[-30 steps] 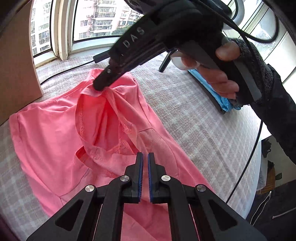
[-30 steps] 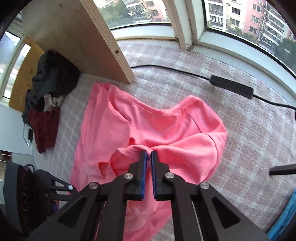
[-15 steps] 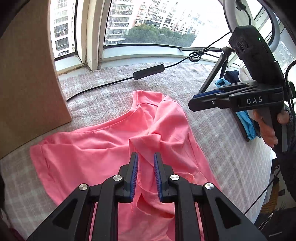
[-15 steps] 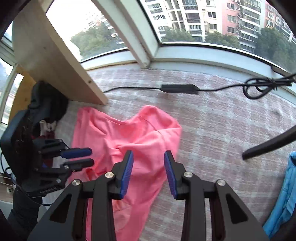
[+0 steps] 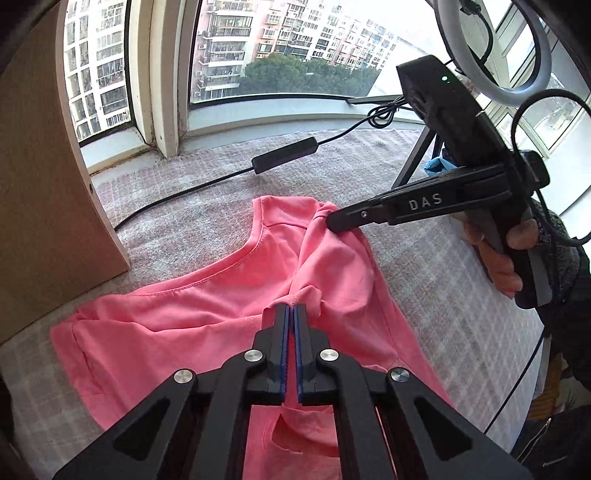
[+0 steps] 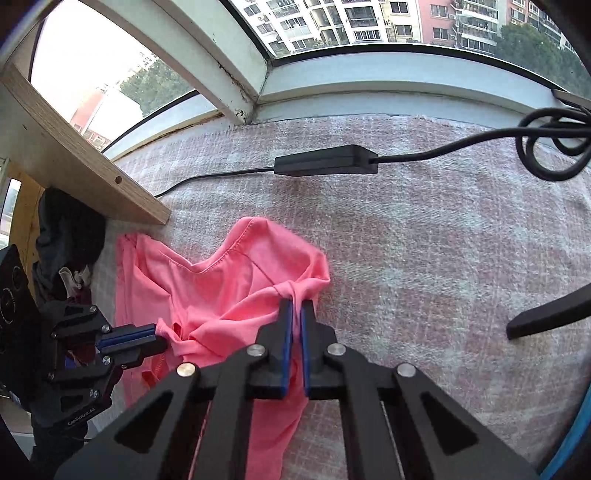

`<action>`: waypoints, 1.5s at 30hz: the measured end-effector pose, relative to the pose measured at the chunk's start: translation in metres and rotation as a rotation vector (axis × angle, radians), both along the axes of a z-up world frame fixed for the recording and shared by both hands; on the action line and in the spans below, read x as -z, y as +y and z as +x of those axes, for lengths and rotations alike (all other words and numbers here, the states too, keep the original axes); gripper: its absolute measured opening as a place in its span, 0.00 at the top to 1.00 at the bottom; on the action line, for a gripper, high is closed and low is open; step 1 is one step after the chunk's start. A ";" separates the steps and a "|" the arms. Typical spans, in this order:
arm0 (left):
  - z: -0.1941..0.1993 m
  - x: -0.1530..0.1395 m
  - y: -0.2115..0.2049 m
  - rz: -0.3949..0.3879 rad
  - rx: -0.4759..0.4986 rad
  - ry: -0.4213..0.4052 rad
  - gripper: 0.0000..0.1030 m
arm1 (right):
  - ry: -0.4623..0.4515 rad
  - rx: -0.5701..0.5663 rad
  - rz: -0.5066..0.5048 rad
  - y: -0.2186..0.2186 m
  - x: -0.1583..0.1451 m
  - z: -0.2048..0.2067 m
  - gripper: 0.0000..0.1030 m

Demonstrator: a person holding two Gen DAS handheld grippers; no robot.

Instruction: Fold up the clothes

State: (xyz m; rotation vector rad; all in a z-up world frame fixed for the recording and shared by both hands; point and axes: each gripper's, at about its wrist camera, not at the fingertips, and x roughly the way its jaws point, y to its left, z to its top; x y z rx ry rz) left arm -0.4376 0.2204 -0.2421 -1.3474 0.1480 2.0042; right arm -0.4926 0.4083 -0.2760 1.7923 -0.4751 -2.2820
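With both the left tool point(image 5: 290, 310) and right tool point(image 6: 296, 308) just clamped onto bunched pink shirt point(image 5: 192, 321), we should lift together, keeping tension even so it spreads flat.

A pale checked cloth point(image 6: 443, 258) covered the surface. Across its upper middle lay a black adapter block point(image 6: 327, 165) on a thin cable point(image 6: 207, 178), looping into a coil point(image 6: 554, 147) at upper right. A plywood panel point(image 5: 40, 206) stood at left, dark clothes point(image 6: 70, 236) heaped beside it. Apartment blocks point(image 5: 295, 33) filled the window.
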 end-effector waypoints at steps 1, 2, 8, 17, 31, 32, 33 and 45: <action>-0.001 -0.003 -0.003 -0.001 -0.008 0.008 0.98 | 0.002 0.001 0.012 0.001 0.000 -0.001 0.95; -0.002 -0.005 -0.007 -0.002 -0.017 0.016 0.98 | 0.002 0.002 0.021 0.002 0.001 -0.003 0.96; -0.033 0.008 -0.035 -0.049 -0.154 -0.038 0.99 | -0.003 0.023 0.032 0.003 0.010 -0.010 0.95; 0.024 -0.001 -0.019 -0.060 0.063 -0.037 0.83 | 0.081 -0.007 0.047 -0.007 -0.038 0.025 0.83; 0.063 0.027 0.033 -0.326 0.310 0.020 0.77 | -0.049 -0.175 0.091 -0.070 0.001 0.086 0.77; 0.063 0.030 0.033 -0.326 0.308 0.010 0.77 | -0.053 -0.177 0.093 -0.070 0.002 0.086 0.77; 0.063 0.031 0.033 -0.321 0.304 0.011 0.78 | -0.055 -0.178 0.095 -0.071 0.003 0.086 0.77; 0.069 0.001 -0.004 -0.205 0.201 0.000 0.98 | -0.071 -0.176 0.110 -0.071 0.007 0.087 0.77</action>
